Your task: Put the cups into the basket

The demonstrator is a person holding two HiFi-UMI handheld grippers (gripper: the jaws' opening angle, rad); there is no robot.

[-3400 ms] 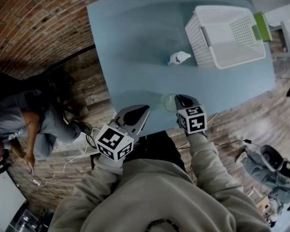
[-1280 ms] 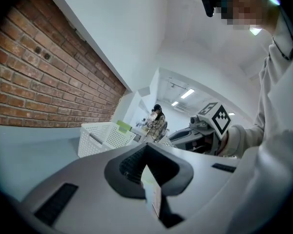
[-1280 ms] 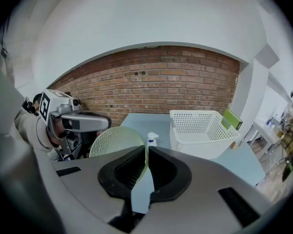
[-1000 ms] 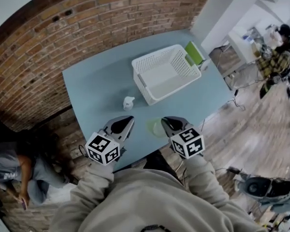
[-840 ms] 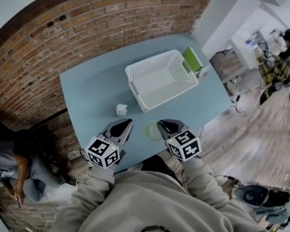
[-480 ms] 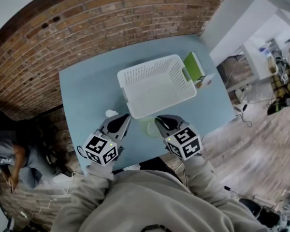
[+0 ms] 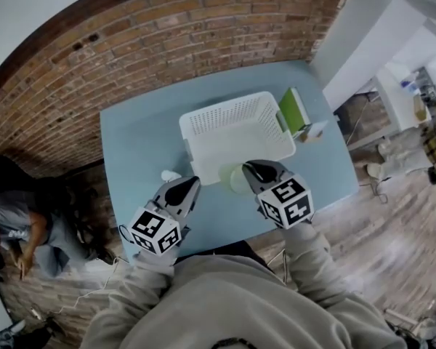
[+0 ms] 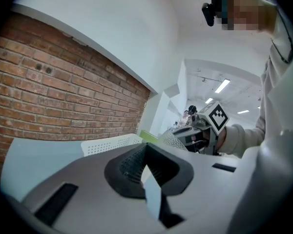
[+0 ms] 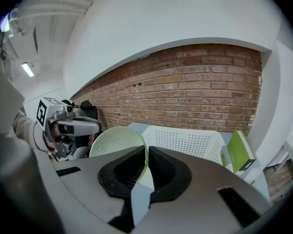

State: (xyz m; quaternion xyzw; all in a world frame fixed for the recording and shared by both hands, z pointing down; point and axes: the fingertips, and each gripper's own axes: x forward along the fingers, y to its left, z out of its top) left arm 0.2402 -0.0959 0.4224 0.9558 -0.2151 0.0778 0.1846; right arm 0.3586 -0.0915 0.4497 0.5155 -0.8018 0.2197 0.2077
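My right gripper (image 7: 251,171) (image 9: 146,151) is shut on the rim of a pale green, finely ribbed cup (image 7: 232,179) (image 9: 116,141). It holds the cup above the blue table (image 7: 138,144), at the near rim of the white perforated basket (image 7: 236,131) (image 9: 185,143). A small white cup (image 7: 170,175) lies on the table left of the basket, just beyond my left gripper (image 7: 187,186) (image 8: 145,147). That gripper's jaws meet with nothing between them. The left gripper view shows the basket (image 8: 112,144) ahead and the green cup (image 8: 168,139).
A green box (image 7: 292,111) (image 9: 239,152) stands against the basket's right end. A brick wall (image 7: 131,42) runs behind the table. A person (image 7: 18,224) sits on the floor at the left. The table's near edge is just below my grippers.
Both grippers have moved forward toward the basket, and the green cup now hangs at its near rim. The white cup has stayed on the table.
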